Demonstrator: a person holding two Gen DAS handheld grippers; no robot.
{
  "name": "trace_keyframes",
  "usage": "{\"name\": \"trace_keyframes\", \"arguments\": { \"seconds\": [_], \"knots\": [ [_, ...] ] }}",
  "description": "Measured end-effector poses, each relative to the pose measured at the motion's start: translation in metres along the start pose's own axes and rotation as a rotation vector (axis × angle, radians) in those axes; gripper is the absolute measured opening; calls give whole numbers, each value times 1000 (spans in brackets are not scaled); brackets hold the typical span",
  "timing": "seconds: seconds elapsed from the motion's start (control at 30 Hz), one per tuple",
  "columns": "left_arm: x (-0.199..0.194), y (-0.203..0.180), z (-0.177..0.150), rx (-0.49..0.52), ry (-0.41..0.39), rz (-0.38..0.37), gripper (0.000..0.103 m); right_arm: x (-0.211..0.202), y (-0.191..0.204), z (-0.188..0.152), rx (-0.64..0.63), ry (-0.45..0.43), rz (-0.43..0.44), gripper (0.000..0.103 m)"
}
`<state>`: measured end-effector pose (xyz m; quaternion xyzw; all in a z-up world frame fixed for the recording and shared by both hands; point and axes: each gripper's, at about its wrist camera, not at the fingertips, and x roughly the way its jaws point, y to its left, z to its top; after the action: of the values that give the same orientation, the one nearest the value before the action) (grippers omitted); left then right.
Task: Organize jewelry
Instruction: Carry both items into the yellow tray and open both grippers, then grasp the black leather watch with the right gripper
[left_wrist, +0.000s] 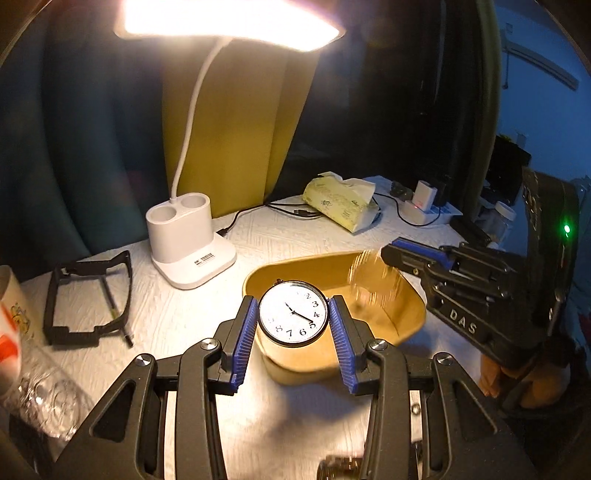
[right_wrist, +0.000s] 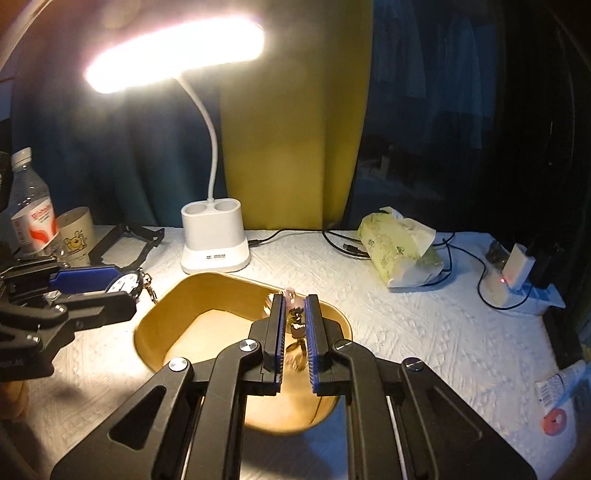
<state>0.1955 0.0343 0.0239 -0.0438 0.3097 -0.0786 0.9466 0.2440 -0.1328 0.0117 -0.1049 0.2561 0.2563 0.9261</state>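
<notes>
White textured covering lies over the worktop (right_wrist: 406, 332), lit by a white desk lamp (right_wrist: 214, 240) that stands in front of dark and yellow curtains.

We hold the left hand-held gripper (left_wrist: 293, 319) with its blue pads closed on the rim of a round pocket watch (left_wrist: 293, 314). The white dial faces us, and the watch hangs just above the near edge of a tan tray (left_wrist: 410, 332) that sits straight ahead of the fingers.

We hold the right hand-held gripper (right_wrist: 295, 325) over the same tray (right_wrist: 162, 317). Its jaws are nearly together, pinching a small bunch of gold-coloured jewelry (right_wrist: 297, 326). From the left wrist view that jewelry (left_wrist: 373, 277) dangles from the fingertips as a blur over the tray's far side.

Beyond the tray, to the right of the right hand-held gripper, lie a tissue pack (right_wrist: 399, 247), black cables and a power strip (right_wrist: 524, 291). Far to its left stand a water bottle (right_wrist: 29, 206) and a cream mug (right_wrist: 75, 232), with a black frame (right_wrist: 125, 243) lying beside them.
</notes>
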Motion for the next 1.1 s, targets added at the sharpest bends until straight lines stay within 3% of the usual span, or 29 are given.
{"name": "trace_keyframes", "arguments": {
  "seconds": [0.07, 0.13, 0.23, 0.43, 0.53, 1.1],
  "knots": [
    [8, 0, 3, -1, 5, 6, 43, 2, -4, -1, 9, -5, 5, 19],
    [16, 0, 4, -11, 18, 5, 43, 0, -7, -2, 9, -20, -8, 37],
    [26, 4, 5, -43, 41, 5, 43, -5, -10, 0, 16, -47, 5, 52],
    [41, -1, 4, -49, 90, -12, 43, -13, -14, 0, 27, -57, 6, 54],
    [35, -4, 4, -50, 80, -13, 57, -20, -14, -2, 22, -55, -8, 55],
    [-42, -3, -29, -68, 2, -19, 57, -81, 19, -43, 13, -5, -70, 55]
  ]
}}
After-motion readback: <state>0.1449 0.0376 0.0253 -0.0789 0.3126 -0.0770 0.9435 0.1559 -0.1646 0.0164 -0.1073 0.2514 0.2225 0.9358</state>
